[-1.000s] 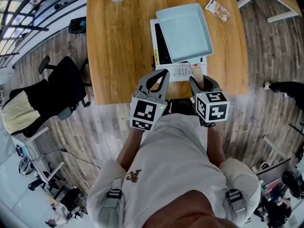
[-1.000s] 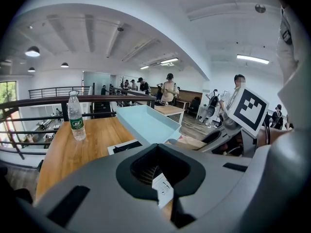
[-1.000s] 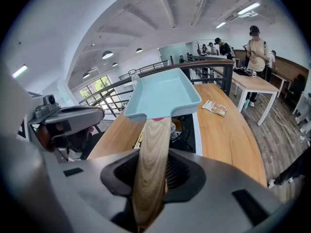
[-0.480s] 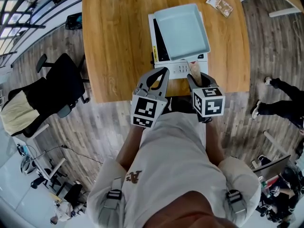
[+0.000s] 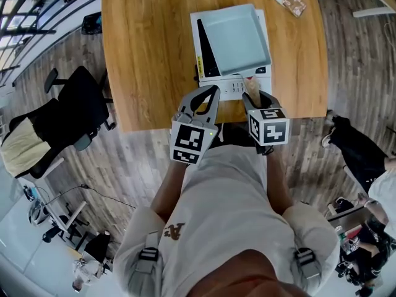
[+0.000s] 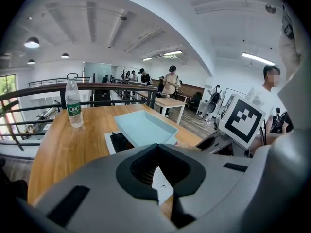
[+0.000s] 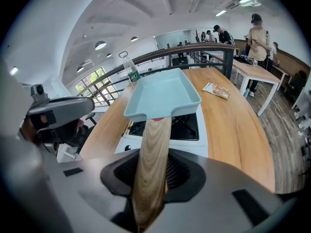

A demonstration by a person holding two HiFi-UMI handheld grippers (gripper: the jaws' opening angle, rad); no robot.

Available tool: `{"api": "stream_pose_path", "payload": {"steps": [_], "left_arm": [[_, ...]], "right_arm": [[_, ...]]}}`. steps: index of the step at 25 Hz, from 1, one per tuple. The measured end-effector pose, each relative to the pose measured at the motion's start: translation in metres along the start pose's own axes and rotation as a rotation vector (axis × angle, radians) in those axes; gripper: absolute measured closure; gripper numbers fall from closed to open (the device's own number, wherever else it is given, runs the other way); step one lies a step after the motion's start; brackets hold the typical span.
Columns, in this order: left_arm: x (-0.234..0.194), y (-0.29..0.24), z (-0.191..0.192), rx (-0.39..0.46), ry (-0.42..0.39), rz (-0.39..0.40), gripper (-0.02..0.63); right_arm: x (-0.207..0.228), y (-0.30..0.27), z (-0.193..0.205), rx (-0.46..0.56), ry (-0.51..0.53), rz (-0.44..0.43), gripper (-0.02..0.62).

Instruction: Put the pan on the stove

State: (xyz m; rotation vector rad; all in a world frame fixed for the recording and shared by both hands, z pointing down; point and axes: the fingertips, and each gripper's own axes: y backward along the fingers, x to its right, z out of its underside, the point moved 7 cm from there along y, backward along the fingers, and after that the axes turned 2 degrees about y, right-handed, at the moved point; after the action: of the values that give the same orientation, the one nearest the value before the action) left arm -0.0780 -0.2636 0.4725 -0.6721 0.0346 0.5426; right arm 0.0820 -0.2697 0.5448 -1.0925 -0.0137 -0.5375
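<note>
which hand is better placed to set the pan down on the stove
Right. The right hand-held gripper grips the wooden handle of the pan, which is over the stove. The left hand-held gripper holds nothing.

Stove [image 5: 206,54] mostly beneath pan [image 5: 232,37]

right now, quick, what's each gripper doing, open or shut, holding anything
left gripper: shut, nothing between its jaws
right gripper: shut on the wooden handle of the pan
</note>
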Motion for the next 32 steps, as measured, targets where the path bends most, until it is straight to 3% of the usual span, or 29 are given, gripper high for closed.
{"api": "stream_pose_path", "payload": {"steps": [24,32], "left_arm": [[0.002,-0.008,0.01,-0.029,0.028,-0.024,0.588],[0.003,-0.005,0.009,-0.034,0.029,-0.029,0.588]], "right_arm": [[0.014,-0.039,0.014,-0.017,0.017,-0.024,0.472],[0.012,-0.037,0.003,-0.035,0.048,-0.016,0.467]]}}
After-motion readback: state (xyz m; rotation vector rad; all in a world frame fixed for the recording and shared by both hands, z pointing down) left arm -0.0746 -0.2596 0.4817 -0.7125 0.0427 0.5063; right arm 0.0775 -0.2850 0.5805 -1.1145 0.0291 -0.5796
